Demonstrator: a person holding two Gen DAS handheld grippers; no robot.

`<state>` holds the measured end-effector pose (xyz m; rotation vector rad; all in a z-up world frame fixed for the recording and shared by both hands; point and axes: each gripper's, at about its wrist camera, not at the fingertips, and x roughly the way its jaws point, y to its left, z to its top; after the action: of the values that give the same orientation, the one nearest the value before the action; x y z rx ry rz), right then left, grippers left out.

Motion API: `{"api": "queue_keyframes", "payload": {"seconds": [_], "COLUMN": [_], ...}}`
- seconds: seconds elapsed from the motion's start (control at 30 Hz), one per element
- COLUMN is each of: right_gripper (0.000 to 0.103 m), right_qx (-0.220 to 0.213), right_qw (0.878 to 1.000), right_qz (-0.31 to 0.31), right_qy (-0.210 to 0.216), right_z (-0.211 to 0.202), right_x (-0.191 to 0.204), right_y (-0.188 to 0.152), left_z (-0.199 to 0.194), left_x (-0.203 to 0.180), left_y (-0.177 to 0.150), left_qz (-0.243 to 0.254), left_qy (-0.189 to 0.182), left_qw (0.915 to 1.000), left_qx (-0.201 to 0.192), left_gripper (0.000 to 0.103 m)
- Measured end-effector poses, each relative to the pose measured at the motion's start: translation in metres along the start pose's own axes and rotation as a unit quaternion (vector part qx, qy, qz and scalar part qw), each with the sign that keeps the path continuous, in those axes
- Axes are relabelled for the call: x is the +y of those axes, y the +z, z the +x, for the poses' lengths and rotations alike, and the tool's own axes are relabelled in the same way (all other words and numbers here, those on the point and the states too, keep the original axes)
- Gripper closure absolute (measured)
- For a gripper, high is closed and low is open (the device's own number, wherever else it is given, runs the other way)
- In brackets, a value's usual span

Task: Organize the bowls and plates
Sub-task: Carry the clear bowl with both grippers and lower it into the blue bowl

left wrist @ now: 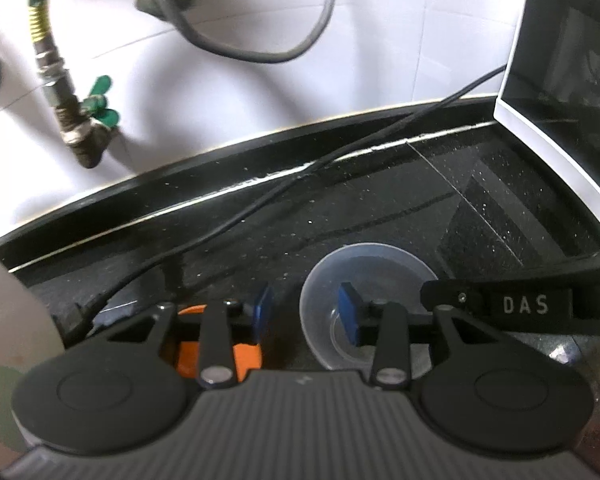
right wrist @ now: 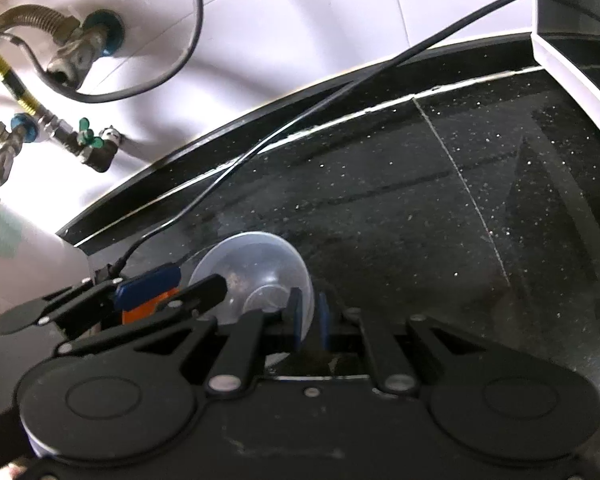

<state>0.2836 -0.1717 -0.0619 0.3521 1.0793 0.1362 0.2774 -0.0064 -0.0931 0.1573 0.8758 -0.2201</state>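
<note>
Below, left wrist view: my left gripper stands part open, its right pad inside the clear bowl on the black counter and its left pad outside the rim, pressing nothing. An orange object sits at 8 o'clock of the bowl.

Right wrist view: my right gripper is nearly closed on the bowl's near rim, apparently pinching the wall to steady it; contact is blurred. The left gripper waits at 9 o'clock.
</note>
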Motion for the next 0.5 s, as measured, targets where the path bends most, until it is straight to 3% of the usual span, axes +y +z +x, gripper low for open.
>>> {"api": "queue_keyframes", "payload": {"seconds": [0.27,0.37,0.5], "right_gripper": [0.094,0.094,0.094], "right_qx": [0.0,-0.002,-0.017], "right_qw": [1.0,1.0,1.0], "right_qz": [0.016,0.016,0.01], "right_qy": [0.0,0.003,-0.006], "right_z": [-0.004,-0.006,-0.017], "right_x": [-0.014,-0.014,-0.011], "right_y": [0.001,0.0,-0.005], "left_z": [0.01,0.008,0.003], "left_x": [-0.012,-0.015,-0.016], "left_y": [-0.003,-0.008,-0.014], "left_qz": [0.006,0.005,-0.008], "left_qy": [-0.025,-0.028,-0.022], "left_qw": [0.9994,0.9992,0.999], "left_qx": [0.023,0.028,0.039], "left_gripper": [0.072,0.09,0.093]}}
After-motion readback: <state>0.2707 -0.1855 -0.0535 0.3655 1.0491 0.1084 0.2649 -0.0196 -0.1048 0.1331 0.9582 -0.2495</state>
